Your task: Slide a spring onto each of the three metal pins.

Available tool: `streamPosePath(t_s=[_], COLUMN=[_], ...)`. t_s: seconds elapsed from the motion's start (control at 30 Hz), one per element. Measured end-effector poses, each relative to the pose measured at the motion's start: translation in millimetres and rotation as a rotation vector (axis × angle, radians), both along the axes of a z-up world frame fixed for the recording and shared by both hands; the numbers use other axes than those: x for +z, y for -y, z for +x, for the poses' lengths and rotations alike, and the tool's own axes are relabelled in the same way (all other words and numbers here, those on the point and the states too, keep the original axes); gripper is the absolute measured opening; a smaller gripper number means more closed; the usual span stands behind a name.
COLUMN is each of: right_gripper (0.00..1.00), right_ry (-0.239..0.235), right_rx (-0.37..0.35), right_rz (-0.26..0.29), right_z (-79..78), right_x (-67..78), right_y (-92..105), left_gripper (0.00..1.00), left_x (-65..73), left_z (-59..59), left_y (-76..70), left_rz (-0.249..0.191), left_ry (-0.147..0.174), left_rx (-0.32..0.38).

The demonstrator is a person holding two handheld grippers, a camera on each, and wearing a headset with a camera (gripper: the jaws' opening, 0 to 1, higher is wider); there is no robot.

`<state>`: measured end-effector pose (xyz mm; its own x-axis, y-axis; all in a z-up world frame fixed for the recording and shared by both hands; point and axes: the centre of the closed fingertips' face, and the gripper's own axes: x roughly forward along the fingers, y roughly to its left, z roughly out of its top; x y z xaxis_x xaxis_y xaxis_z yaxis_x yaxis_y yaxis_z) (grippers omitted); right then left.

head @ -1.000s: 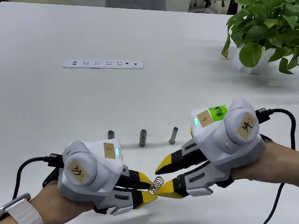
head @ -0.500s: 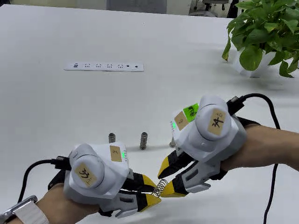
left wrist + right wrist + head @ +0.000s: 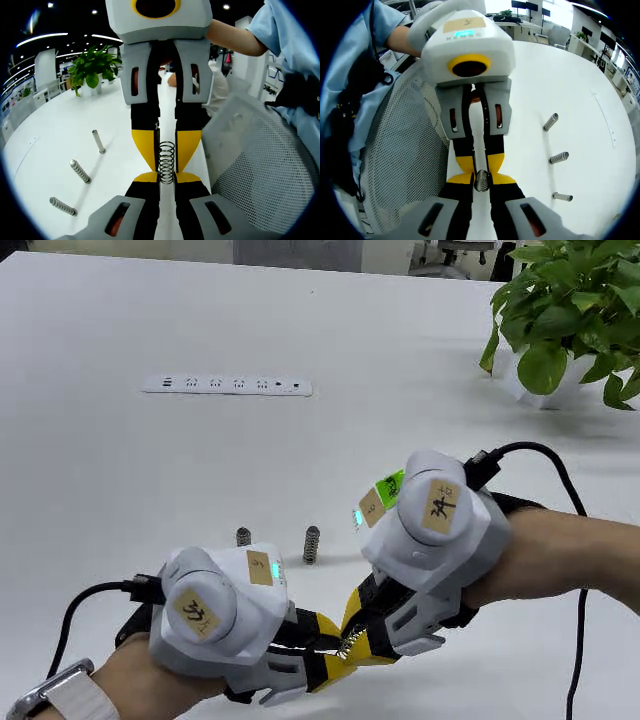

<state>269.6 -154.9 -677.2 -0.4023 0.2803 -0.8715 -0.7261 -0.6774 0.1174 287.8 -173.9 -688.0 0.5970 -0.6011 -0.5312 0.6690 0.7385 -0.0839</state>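
Note:
A small steel spring (image 3: 350,643) hangs between the yellow tips of both grippers near the table's front edge. My left gripper (image 3: 335,662) is shut on one end of the spring (image 3: 166,161). My right gripper (image 3: 360,638) meets it tip to tip, jaws pressed on the spring (image 3: 481,180) from both sides. Two pins carrying springs (image 3: 243,536) (image 3: 312,544) stand upright behind the grippers. In the left gripper view a bare pin (image 3: 98,141) stands beyond the two sprung pins (image 3: 80,171) (image 3: 62,206). The right gripper view has the bare pin (image 3: 562,197) nearest.
A white power strip (image 3: 228,386) lies farther back on the white table (image 3: 120,470). A potted plant (image 3: 570,310) stands at the far right. A black cable (image 3: 575,540) trails from the right gripper. A mesh chair back (image 3: 405,130) sits beside the table's edge.
My right gripper has moved down and left to the spring and its open jaws have shut around it. The left gripper still holds the spring. The right gripper now hides the bare pin in the head view.

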Motion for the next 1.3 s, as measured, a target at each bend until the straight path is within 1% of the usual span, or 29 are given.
streamPosePath(t_s=[0.4,0.5,0.73,0.83,0.93,1.0,1.1,1.2,1.23,1.3], right_gripper=[0.12,0.12,0.12,0.12,0.12,0.12,0.12,0.12,0.12,0.12], right_ry=[0.005,0.009,0.014,0.014,0.014,0.016,0.022,0.024,0.025,0.027], right_rx=[0.013,0.015,0.019,0.021,0.021,0.019,0.019,0.018,0.018,0.017], right_rz=[-0.017,-0.021,-0.021,-0.020,-0.020,-0.016,-0.013,-0.014,-0.015,-0.016], right_z=[0.2,-0.8,-0.9,-1.1,-1.4,-1.0,0.7,2.5,3.1,4.7], right_x=[-2.4,-2.1,-1.5,-0.7,0.1,1.0,2.4,3.4,3.5,3.5], right_y=[0.8,0.9,-0.9,-1.5,-1.9,-2.7,-3.7,-3.9,-3.8,-3.8], left_gripper=[0.10,0.10,0.11,0.11,0.13,0.12,0.12,0.12,0.12,0.14], left_x=[-1.3,-1.7,-1.2,-2.4,-2.9,-2.4,-2.6,0.0,0.6,1.0], left_z=[-1.0,-1.1,-0.7,-1.7,-2.0,-2.5,-2.7,-3.3,-3.1,-3.1], left_y=[0.7,0.2,-1.3,-3.7,-6.5,-7.1,-10.4,-12.8,-14.3,-19.2], left_rz=[0.002,-0.008,-0.010,-0.016,-0.016,-0.032,-0.038,-0.071,-0.080,-0.083], left_ry=[-0.003,-0.010,-0.001,-0.006,-0.003,-0.005,0.000,0.007,0.008,0.013], left_rx=[-0.003,0.004,0.013,0.026,0.042,0.051,0.069,0.091,0.106,0.131])
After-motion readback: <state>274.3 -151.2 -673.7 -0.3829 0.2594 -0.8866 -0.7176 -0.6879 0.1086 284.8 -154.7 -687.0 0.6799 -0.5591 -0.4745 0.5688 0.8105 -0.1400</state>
